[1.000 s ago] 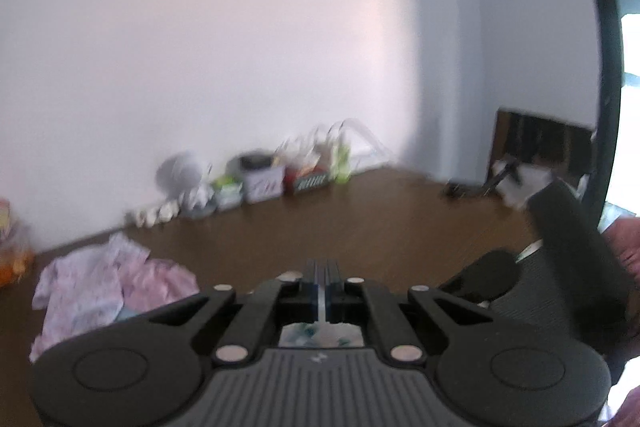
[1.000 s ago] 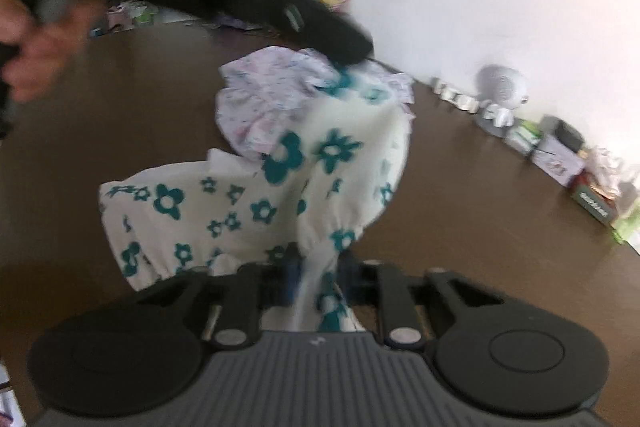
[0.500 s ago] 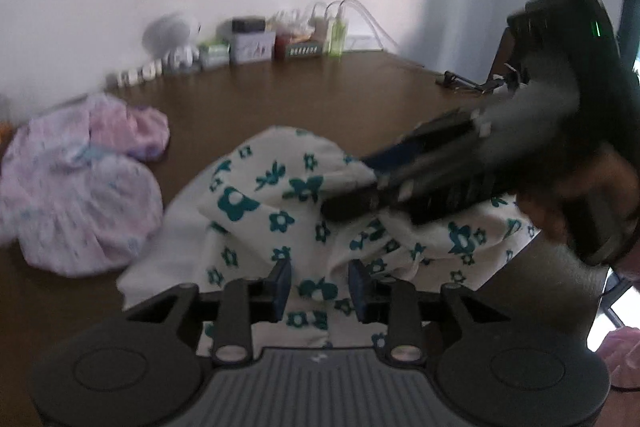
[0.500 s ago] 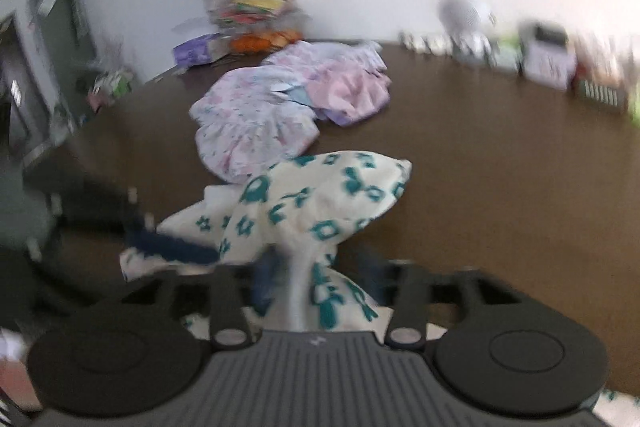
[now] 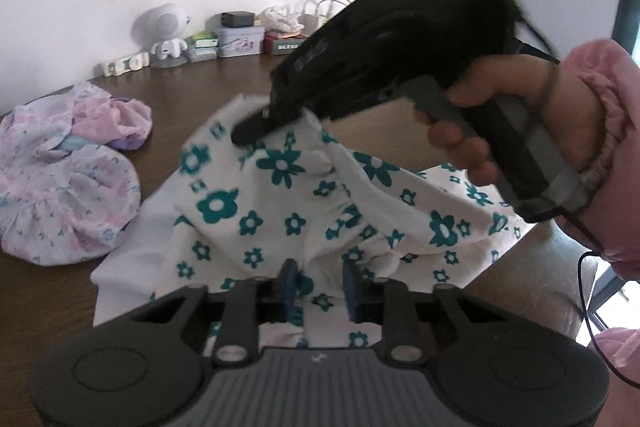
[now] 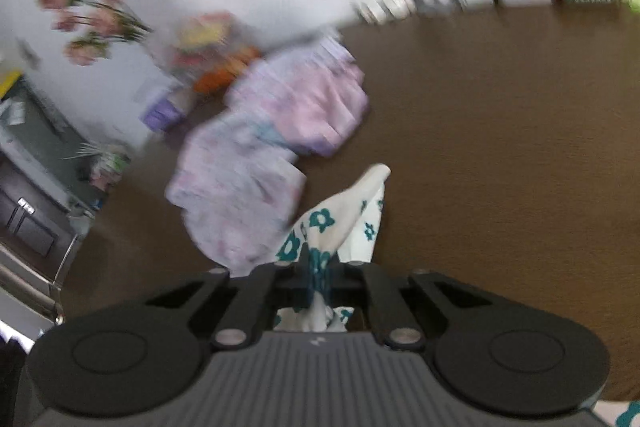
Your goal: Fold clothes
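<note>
A white garment with teal flowers lies bunched on the brown table. My left gripper is open, its blue pads either side of a fold of the cloth near the front. My right gripper is shut on an upper edge of the same garment and lifts it; in the left wrist view the right gripper shows at upper right, held by a hand in a pink sleeve.
A pile of pink and lilac floral clothes lies to the left, also in the right wrist view. Small boxes, a white round speaker and chargers line the wall. Flowers in a vase stand far left.
My left gripper opened and dropped towards the floral garment. My right gripper closed on the cloth's edge and raised it, swinging right across the left wrist view.
</note>
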The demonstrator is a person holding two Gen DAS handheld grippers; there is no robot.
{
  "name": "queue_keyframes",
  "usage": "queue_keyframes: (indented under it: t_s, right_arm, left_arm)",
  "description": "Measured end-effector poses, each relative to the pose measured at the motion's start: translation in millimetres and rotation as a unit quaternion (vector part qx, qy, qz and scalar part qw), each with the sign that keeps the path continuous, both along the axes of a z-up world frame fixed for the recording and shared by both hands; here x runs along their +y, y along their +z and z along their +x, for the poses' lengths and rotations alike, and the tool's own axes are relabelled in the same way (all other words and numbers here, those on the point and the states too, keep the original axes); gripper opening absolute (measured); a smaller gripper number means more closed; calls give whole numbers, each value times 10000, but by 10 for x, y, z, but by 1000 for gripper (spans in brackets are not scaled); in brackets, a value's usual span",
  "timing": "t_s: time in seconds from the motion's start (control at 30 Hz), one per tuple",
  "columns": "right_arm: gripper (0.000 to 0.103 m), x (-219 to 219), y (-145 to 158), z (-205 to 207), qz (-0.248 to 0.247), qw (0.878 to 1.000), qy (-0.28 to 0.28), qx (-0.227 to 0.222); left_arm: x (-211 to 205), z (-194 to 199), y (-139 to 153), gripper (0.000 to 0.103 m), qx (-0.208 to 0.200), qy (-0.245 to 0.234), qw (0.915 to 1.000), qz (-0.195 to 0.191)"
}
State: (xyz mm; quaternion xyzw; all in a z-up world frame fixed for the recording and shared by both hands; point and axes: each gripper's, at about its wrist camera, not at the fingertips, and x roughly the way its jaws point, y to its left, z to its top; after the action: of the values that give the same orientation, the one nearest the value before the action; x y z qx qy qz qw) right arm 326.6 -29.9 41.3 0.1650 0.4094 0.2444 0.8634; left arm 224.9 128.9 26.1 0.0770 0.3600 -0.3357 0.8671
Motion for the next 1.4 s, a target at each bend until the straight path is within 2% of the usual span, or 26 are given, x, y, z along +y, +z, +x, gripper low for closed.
queue_keyframes:
  t_s: [0.1, 0.2, 0.27, 0.4, 0.53, 0.7, 0.8, 0.83, 0.93, 1.0, 1.03, 1.1, 1.13, 1.27, 1.3, 1.4]
  right_arm:
    - [5, -16, 199, -273, 7, 9974, 280, -659]
    - [5, 52, 335, -507, -307, 9894, 632, -1267]
    - [5, 97, 388, -615, -562, 9834, 860, -1494]
    - [6, 243, 366, -710, -984, 9731, 1225, -1687]
    - [6, 290, 312, -760, -1141, 9687, 1220, -1834]
    - [8, 494, 200, -884, -1546, 9548, 1490, -2054]
    - [18, 614, 92, -962, -1771, 9469, 1672, -2100]
    - [18, 641, 48, -981, -1815, 9456, 1722, -2080]
    - [25, 721, -83, -1038, -1948, 9414, 1870, -2019]
    - [42, 775, -171, -1076, -2037, 9384, 1969, -1977]
    - [46, 801, -215, -1095, -2079, 9369, 2018, -1957]
    - [58, 741, -158, -1146, -1831, 9408, 2035, -1999]
    - [59, 711, -129, -1172, -1706, 9426, 2042, -2020]
    - [66, 230, 202, -1310, -934, 9610, 1439, -2169]
    - [66, 102, 260, -1339, -900, 9637, 1240, -2186]
    - [66, -261, 277, -1379, -1211, 9693, 659, -2035]
  left_arm:
    - [-62, 71, 4, 20, -25, 55, 10000, -21]
    - [-127, 166, 1, 20, -47, 221, 9997, -69]
    - [-144, 238, -19, 20, -5, 418, 9990, -152]
    - [-50, 328, -122, 23, 317, 797, 9948, -555]
    - [112, 188, -86, 45, 296, 803, 9950, -505]
    - [402, 114, -37, 46, 216, 1211, 9913, -467]
    - [513, 147, -87, 43, 369, 1399, 9889, -340]
    - [538, 132, -96, 43, 396, 1432, 9885, -272]
    - [716, 54, -24, 44, 286, 1609, 9862, -266]
    - [836, 2, 26, 45, 210, 1729, 9844, -265]
    - [896, -25, 50, 47, 173, 1788, 9834, -264]
    - [998, -72, 141, 48, 74, 1914, 9808, -361]
    - [1026, -70, 186, 49, 15, 1956, 9798, -411]
    - [922, -12, 327, 51, -184, 1750, 9823, -645]
    - [846, 15, 348, 51, -233, 1637, 9840, -668]
    - [564, 158, 364, 51, -325, 1304, 9887, -668]
